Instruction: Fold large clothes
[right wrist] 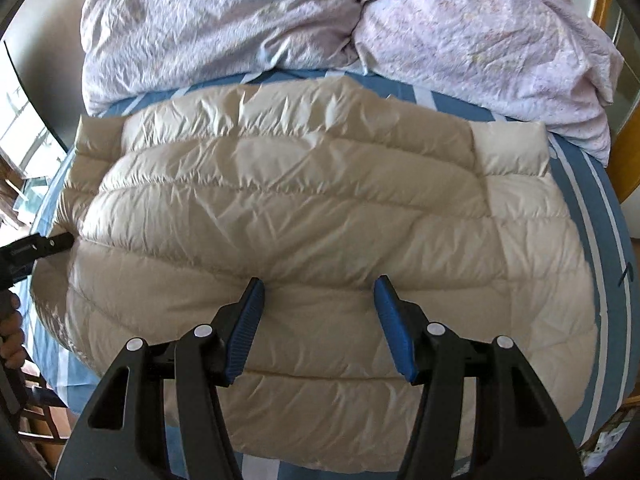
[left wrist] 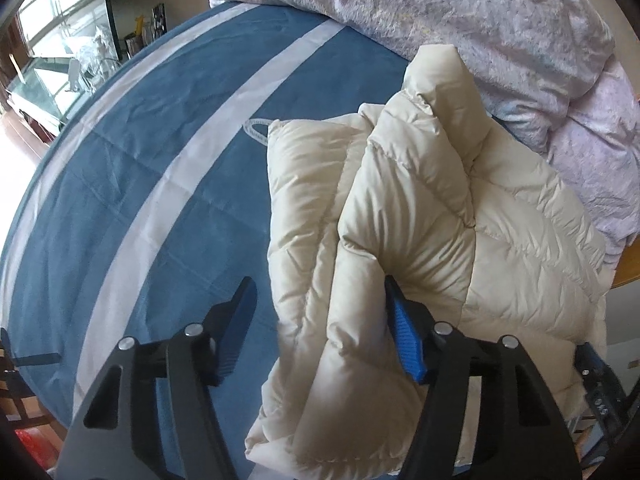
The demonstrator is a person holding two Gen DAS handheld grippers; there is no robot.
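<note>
We found the cream puffer jacket (right wrist: 304,240) lying on the bed, spread over a blue sheet (left wrist: 152,184) crossed by pale stripes. A crumpled lilac duvet (right wrist: 280,20) was heaped along the far side of the bed, just beyond the jacket's far edge, and in the left wrist view it sat behind a raised, folded part of the jacket (left wrist: 420,208).

In the right wrist view the jacket lay broad and mostly flat, quilted in horizontal bands, with a squared padded flap at its far right corner and another at its far left. The right gripper (right wrist: 320,300) hovered over the near middle of the jacket with its fingers (right wrist: 248,320) apart, the blue pads clear on both sides and quilting visible between them. We could not tell whether the fingertips touched the fabric.

The left gripper (left wrist: 320,312) was at the jacket's left edge. Its fingers (left wrist: 404,340) stood apart, and a thick fold of jacket bulged up between them, pressed against the blue pad on the right side of that view, while the other finger stood over bare sheet, apart from the cloth. From the right wrist camera we saw the left gripper's black tip (right wrist: 52,244) meeting the jacket's left edge, and a hand (right wrist: 12,340) low at the frame's left border.

Beyond the bed, at the upper left of the left wrist view, bright windows (left wrist: 52,24) showed.
</note>
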